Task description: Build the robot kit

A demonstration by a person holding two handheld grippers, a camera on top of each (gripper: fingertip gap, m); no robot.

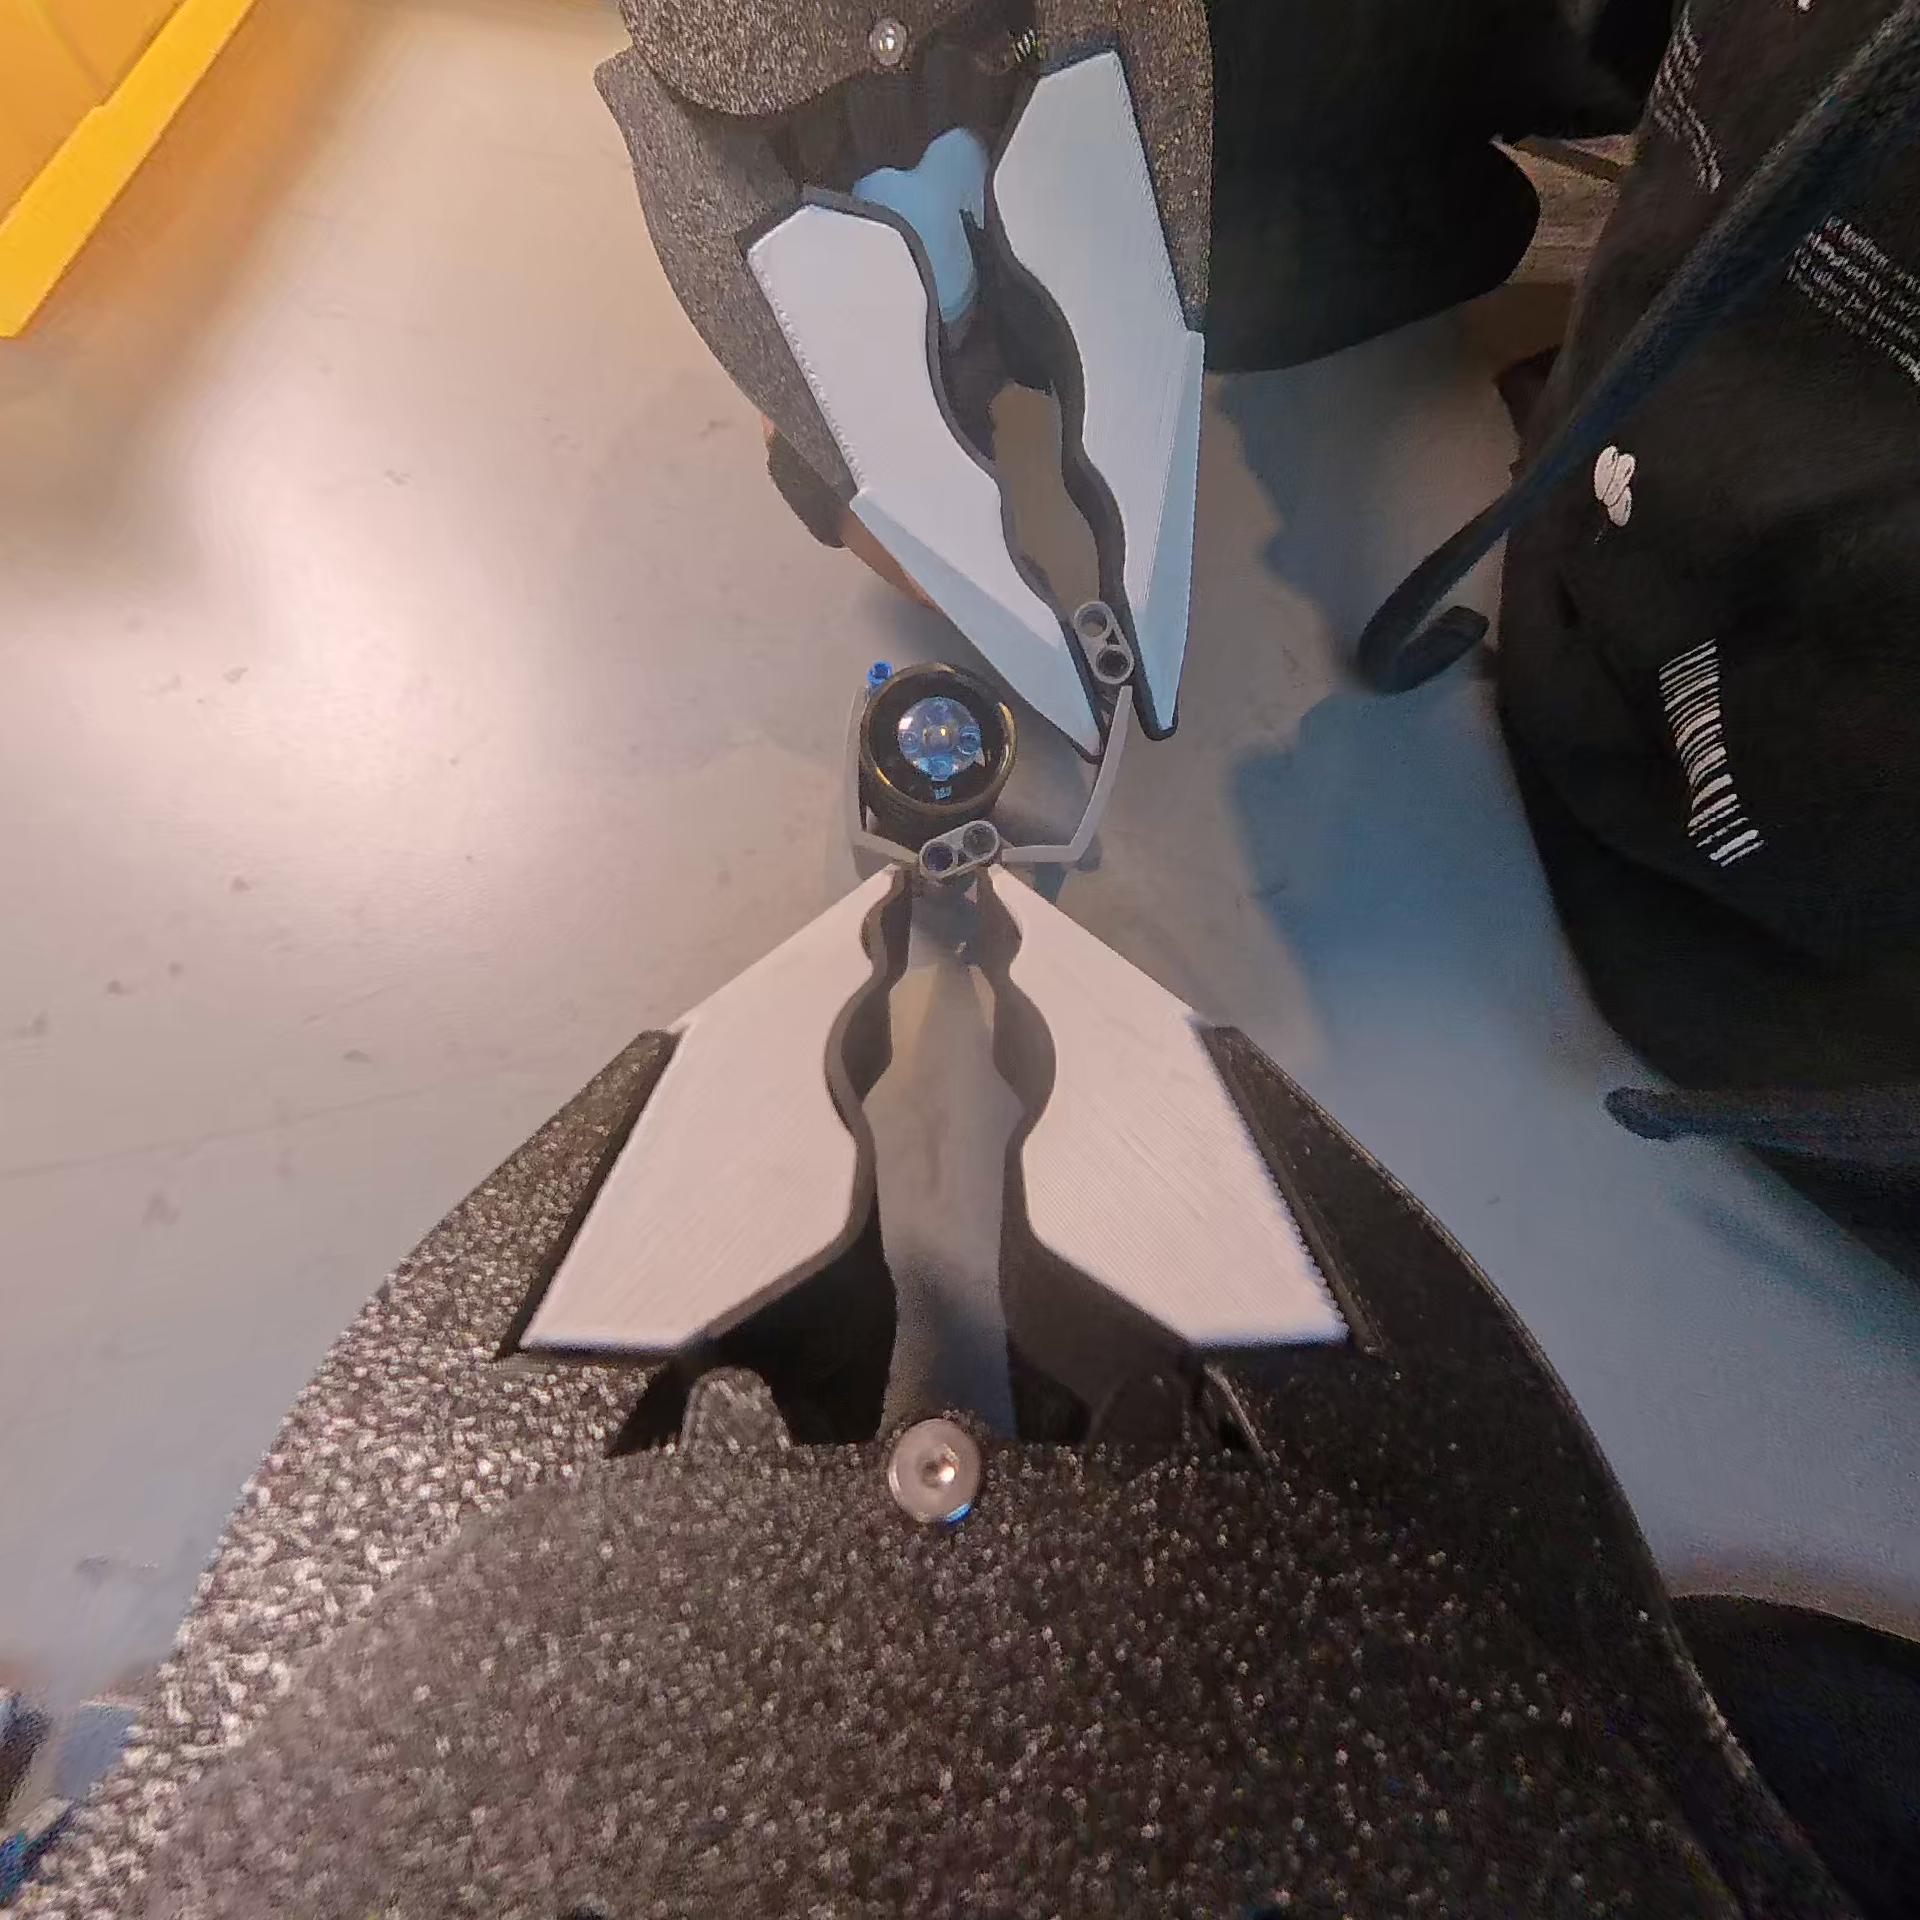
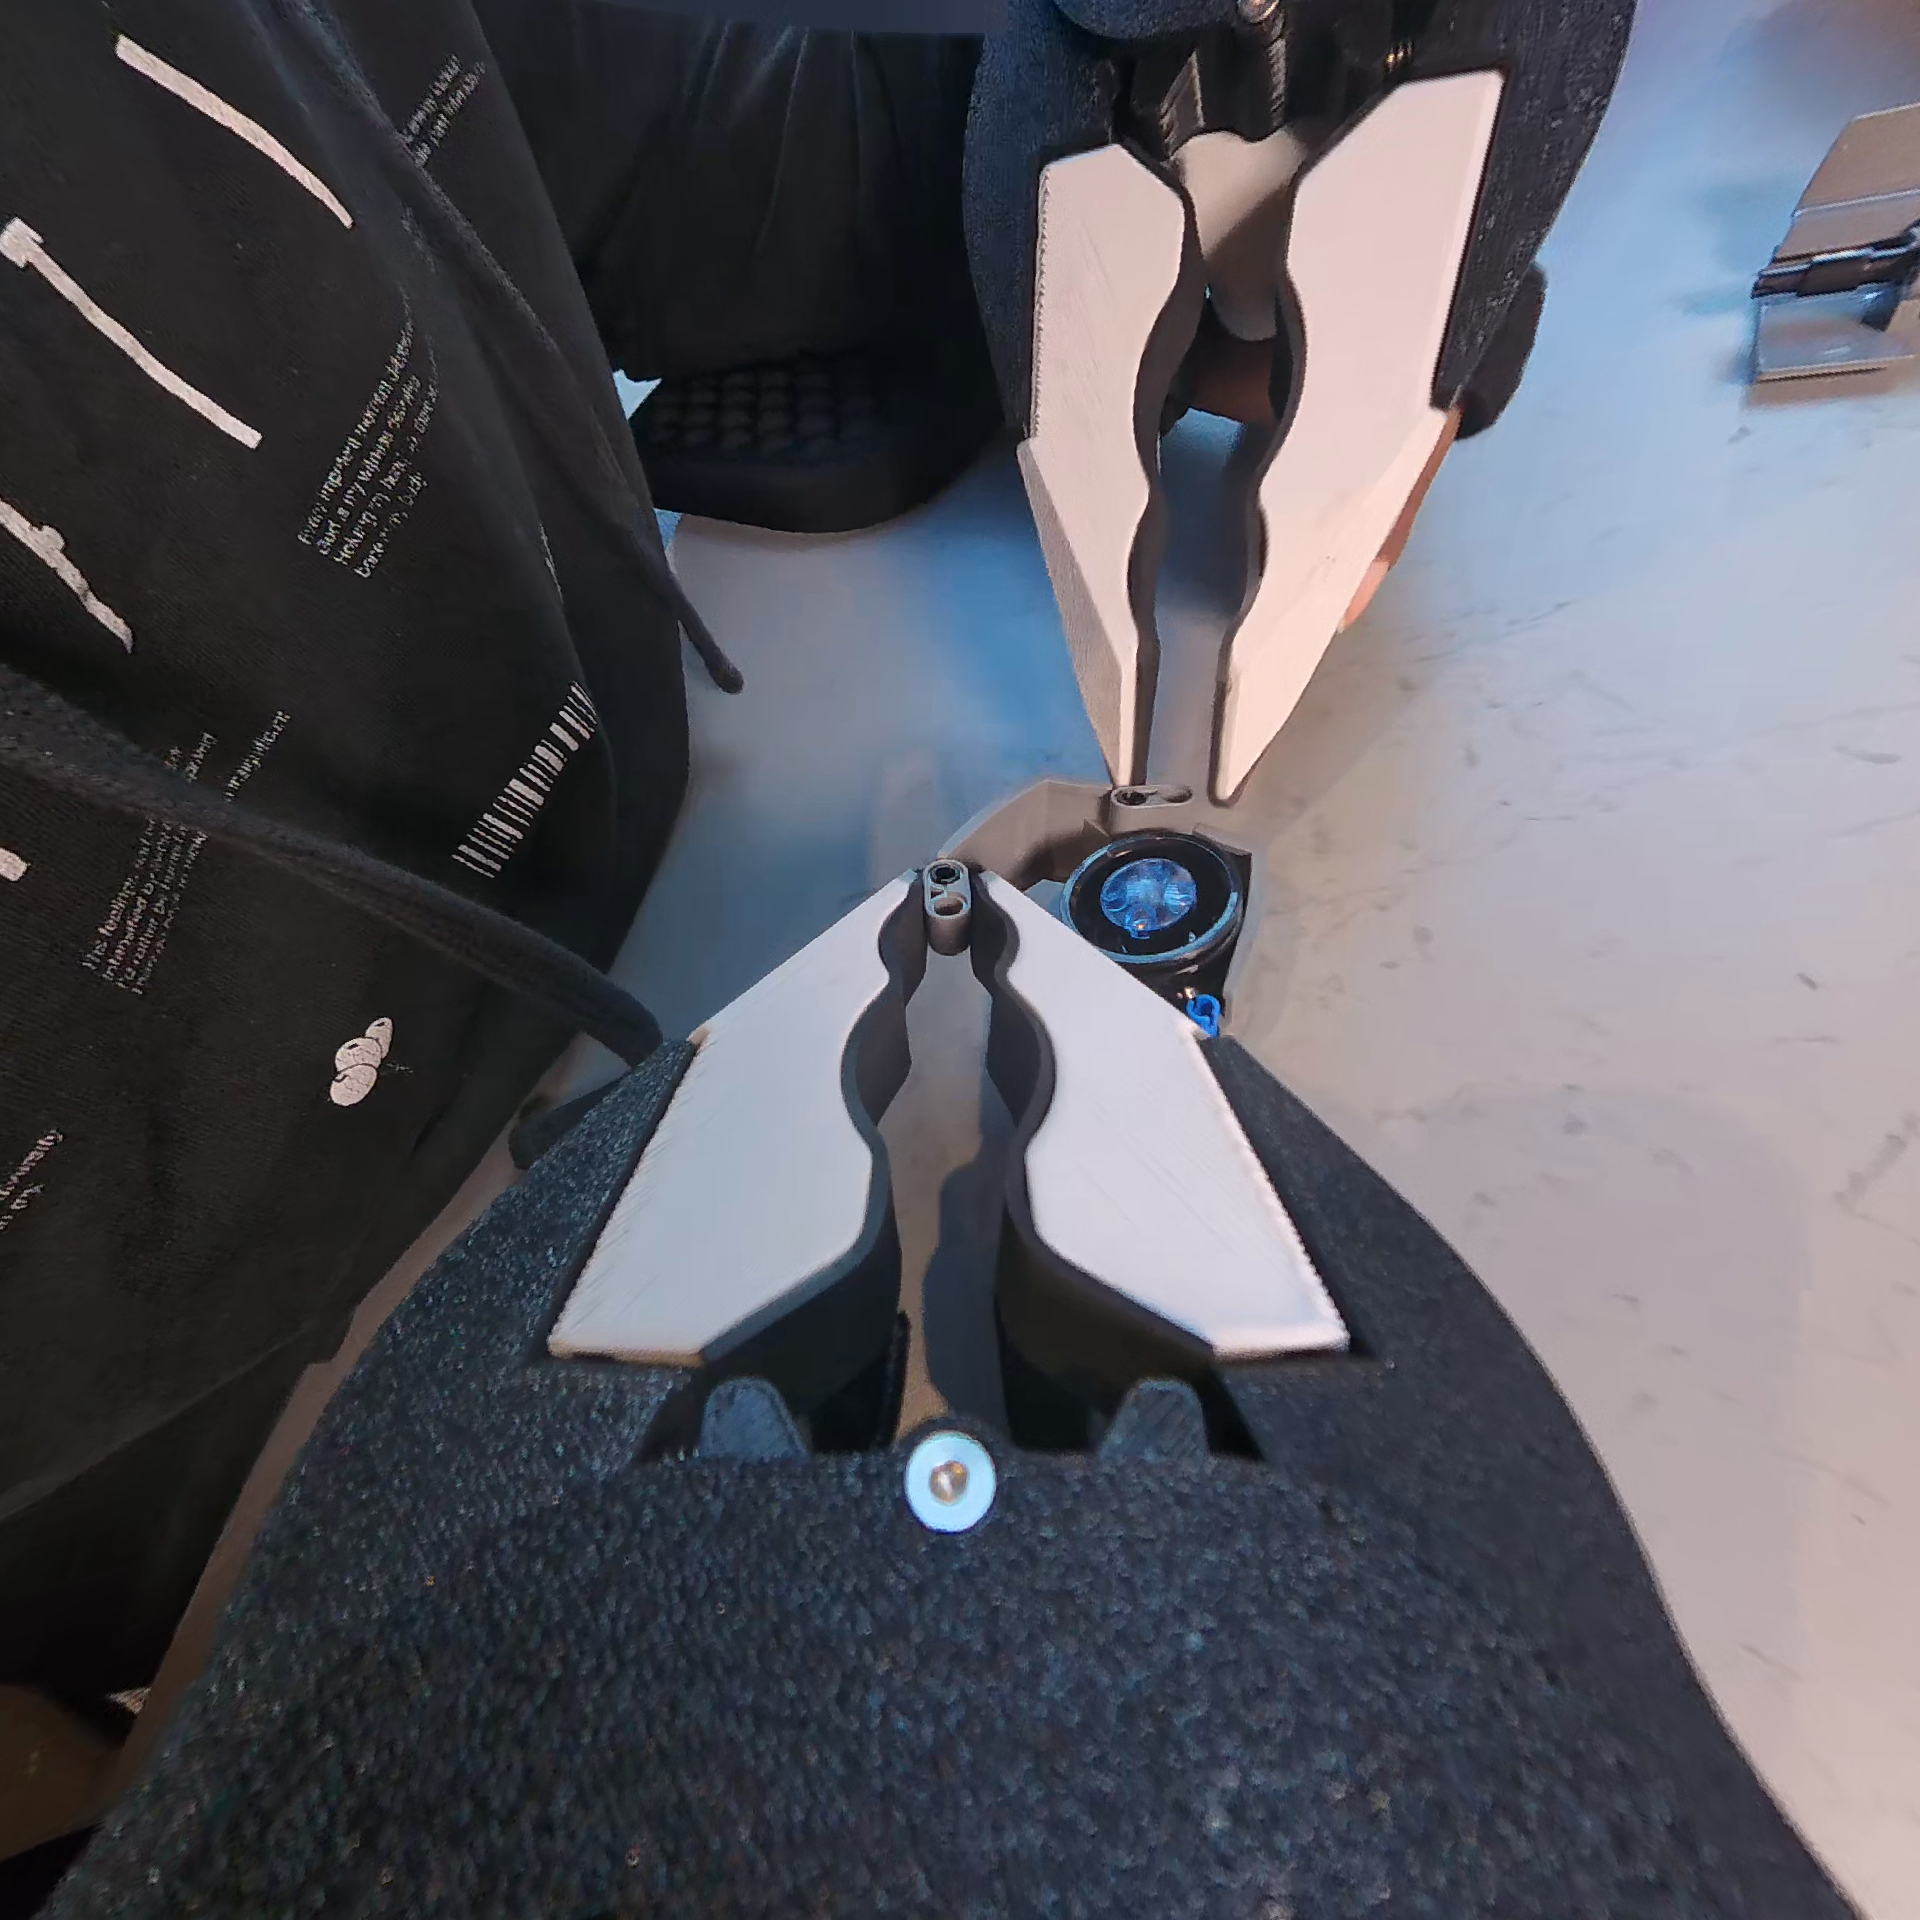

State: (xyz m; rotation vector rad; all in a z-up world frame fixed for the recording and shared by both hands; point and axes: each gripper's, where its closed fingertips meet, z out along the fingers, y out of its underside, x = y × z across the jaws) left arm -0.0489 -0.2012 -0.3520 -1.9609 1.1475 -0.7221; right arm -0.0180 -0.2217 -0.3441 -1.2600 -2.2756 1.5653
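A small toy assembly sits on the pale floor: a black wheel (image 1: 935,743) with a clear blue hub, set in a thin grey frame (image 1: 1103,800). My left gripper (image 1: 951,883) is shut on a grey two-hole connector (image 1: 961,854) at the frame's near end. My right gripper (image 1: 1124,717) comes from the far side and is shut on a second grey two-hole connector (image 1: 1101,639). In the right wrist view, my right gripper (image 2: 951,894) pinches its connector (image 2: 948,920), the wheel (image 2: 1148,894) lies just right of it, and my left gripper (image 2: 1176,784) meets the frame beyond. A small blue pin (image 2: 1203,1008) sticks out by the wheel.
A person's black printed garment (image 1: 1714,623) with a black drawstring (image 1: 1455,582) lies close on one side; it also shows in the right wrist view (image 2: 260,623). A yellow bin (image 1: 62,156) is far left. A grey metal part (image 2: 1839,270) lies on the floor far right. The tips of one gripper are about 4 cm away from the tips of the other.
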